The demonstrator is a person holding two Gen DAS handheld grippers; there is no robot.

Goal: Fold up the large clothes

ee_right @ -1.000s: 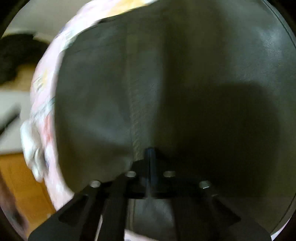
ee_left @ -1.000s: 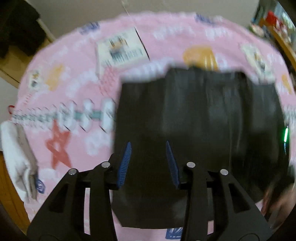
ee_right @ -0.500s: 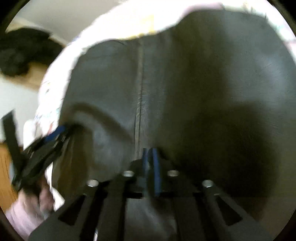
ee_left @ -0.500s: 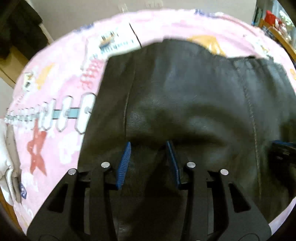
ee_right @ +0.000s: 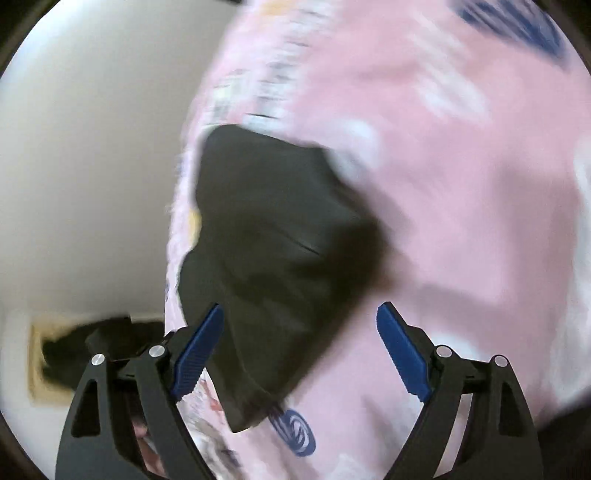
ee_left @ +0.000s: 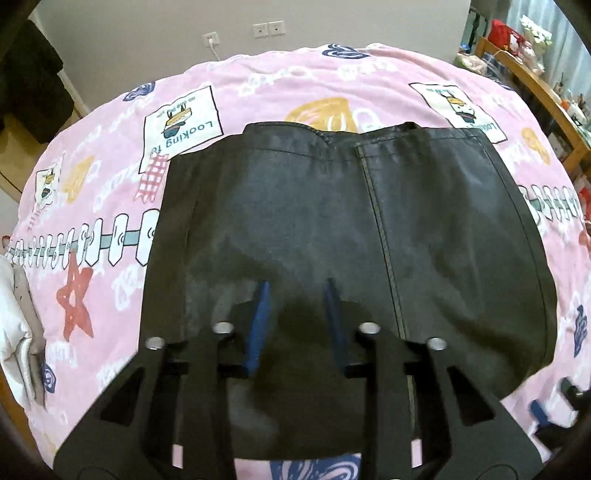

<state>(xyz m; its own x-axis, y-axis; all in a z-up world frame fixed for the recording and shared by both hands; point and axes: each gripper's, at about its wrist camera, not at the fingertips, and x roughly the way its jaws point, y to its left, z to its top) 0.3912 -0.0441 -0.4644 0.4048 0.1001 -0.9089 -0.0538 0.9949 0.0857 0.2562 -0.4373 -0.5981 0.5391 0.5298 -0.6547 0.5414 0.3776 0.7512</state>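
Two grippers: both in view, neither clamping anything.
Garment: black leather-look garment (ee_left: 351, 229), folded flat, fills the centre of the left wrist frame on the pink printed bedspread (ee_left: 280, 85).
Left gripper (ee_left: 297, 325): low centre, jaws closing, blue pads just over the garment, nothing pinched between them.
Right gripper (ee_right: 299, 350): jaws opening wide, released; garment's edge lies below, blurred.
Upper frame: wall sockets (ee_left: 268, 28).
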